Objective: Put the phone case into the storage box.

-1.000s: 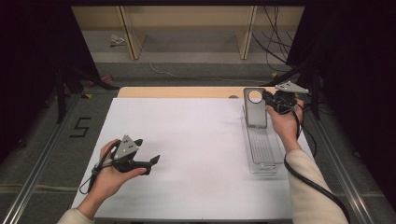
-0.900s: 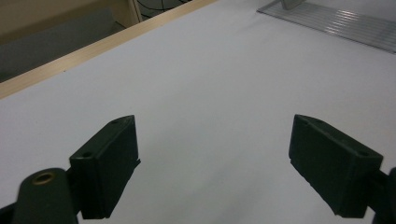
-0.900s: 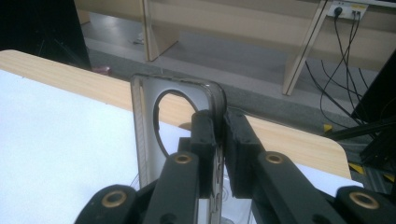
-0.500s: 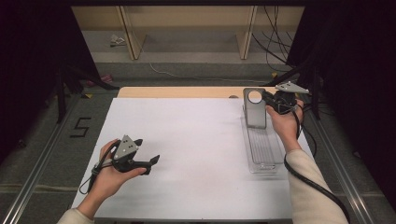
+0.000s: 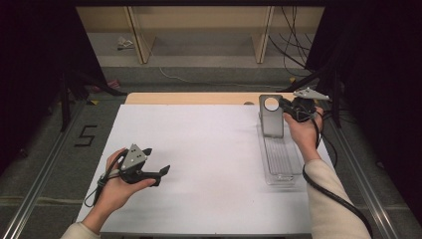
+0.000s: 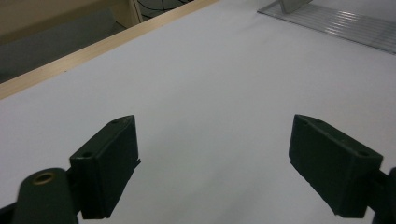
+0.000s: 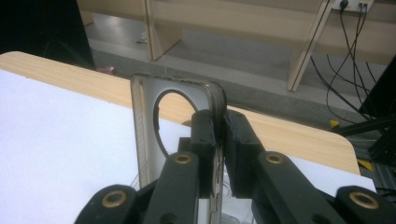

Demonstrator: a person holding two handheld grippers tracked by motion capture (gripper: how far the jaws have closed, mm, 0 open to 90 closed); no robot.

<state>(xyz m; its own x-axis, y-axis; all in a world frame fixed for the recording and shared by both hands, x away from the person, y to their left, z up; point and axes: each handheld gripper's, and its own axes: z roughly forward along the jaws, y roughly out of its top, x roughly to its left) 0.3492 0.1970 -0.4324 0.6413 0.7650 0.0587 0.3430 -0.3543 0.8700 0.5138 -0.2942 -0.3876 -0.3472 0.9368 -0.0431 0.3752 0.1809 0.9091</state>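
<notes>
At the table's far right corner, your right gripper [image 5: 287,106] is clamped on the upright metal plate [image 5: 271,117] above the clear tray [image 5: 279,159], so keep it vertical and move slowly, left gripper [image 5: 161,172] parked open.

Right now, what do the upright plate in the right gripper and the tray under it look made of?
Upright plate: probably brushed metal, judging by its matte grey sheen, thin edge and cut round hole. Tray: likely clear ribbed plastic, since the white table shows through. The right gripper pinches the plate's edge.
</notes>
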